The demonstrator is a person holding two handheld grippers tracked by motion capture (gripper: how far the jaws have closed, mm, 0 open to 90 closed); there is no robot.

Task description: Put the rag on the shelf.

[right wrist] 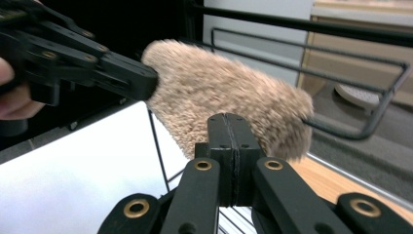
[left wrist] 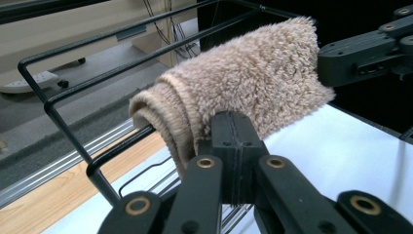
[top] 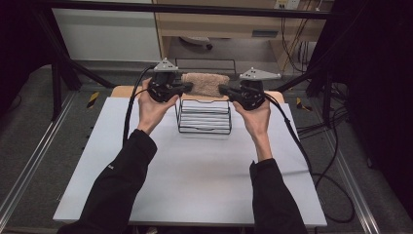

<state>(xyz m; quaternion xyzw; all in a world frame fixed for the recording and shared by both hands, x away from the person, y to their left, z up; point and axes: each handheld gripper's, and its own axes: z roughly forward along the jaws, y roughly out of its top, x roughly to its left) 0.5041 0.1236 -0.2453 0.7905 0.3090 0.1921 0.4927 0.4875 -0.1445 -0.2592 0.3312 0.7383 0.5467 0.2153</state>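
Note:
A beige fluffy towel [top: 206,84] [left wrist: 253,78] [right wrist: 219,97] lies folded over the top bar of a black wire rack [top: 203,117] [left wrist: 63,122] [right wrist: 370,126] at the far side of the white table [top: 195,170]. My left gripper [top: 187,87] [left wrist: 234,122] is shut, its tip against the towel's left end. My right gripper [top: 221,89] [right wrist: 228,122] is shut too, its tip at the towel's right end. Both pairs of jaws meet flush, and I see no cloth between them. Each gripper view shows the other gripper across the towel.
A wooden board edge [top: 122,90] runs behind the white table top. Black frame bars [top: 63,53] stand at the back and sides. Cables [top: 297,141] trail off the table's right side. A wooden cabinet [top: 219,24] stands behind the rack.

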